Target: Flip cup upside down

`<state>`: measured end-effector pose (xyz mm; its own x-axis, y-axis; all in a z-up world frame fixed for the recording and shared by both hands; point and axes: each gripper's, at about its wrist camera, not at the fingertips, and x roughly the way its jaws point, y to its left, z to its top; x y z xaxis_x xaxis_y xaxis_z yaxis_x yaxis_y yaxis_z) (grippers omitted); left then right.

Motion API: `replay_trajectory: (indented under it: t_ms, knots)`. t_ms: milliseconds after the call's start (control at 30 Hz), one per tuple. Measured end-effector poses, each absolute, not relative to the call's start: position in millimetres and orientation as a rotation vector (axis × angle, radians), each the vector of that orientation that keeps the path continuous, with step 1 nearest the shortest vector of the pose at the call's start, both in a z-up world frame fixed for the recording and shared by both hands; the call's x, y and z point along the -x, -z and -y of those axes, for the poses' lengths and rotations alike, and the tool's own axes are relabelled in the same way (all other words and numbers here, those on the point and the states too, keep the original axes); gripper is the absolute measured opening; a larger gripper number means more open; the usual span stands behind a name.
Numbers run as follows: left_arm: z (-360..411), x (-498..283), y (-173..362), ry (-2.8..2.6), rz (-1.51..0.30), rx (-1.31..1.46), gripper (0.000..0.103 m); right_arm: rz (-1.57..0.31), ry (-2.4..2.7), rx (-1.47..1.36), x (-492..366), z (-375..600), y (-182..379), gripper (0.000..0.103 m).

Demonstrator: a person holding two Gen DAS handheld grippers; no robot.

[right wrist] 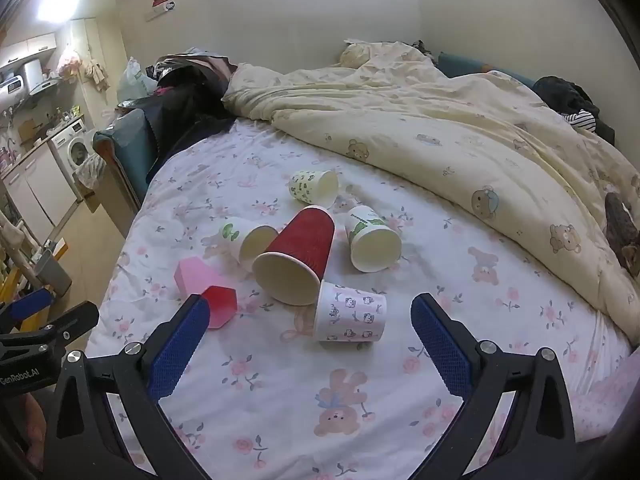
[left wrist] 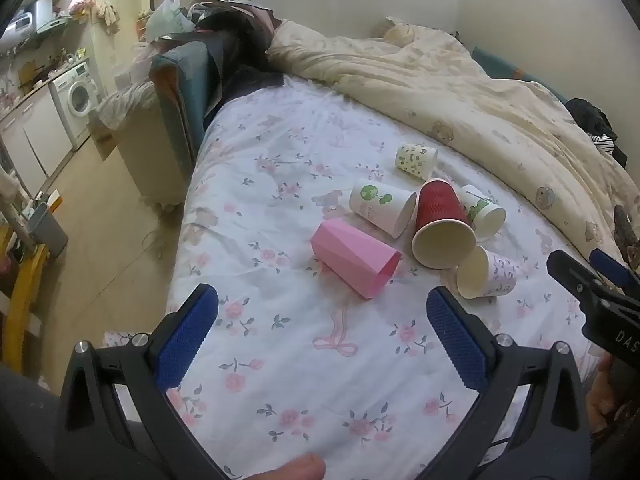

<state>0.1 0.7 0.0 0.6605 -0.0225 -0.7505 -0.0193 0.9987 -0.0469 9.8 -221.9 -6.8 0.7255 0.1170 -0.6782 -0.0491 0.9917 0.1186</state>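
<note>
In the left wrist view, your left gripper (left wrist: 322, 332) is spread wide and holds nothing; the pink cup (left wrist: 354, 262) lies on its side mid-frame on the floral sheet (left wrist: 280, 152), left of the red cup (left wrist: 440, 226).

In the right wrist view, your right gripper (right wrist: 310, 332) is likewise spread, the kitten-print cup (right wrist: 351, 312) lying between its fingers.
</note>
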Motion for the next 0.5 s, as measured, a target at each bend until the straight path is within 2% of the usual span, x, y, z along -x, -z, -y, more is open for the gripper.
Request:
replay_trajectory:
  t_ms: [500]
  knots:
    - [-2.3, 0.7, -1.3, -0.006, -0.849, 0.043, 0.103, -0.760, -0.068, -0.083, -10.5, 222.7, 8.5, 0.103]
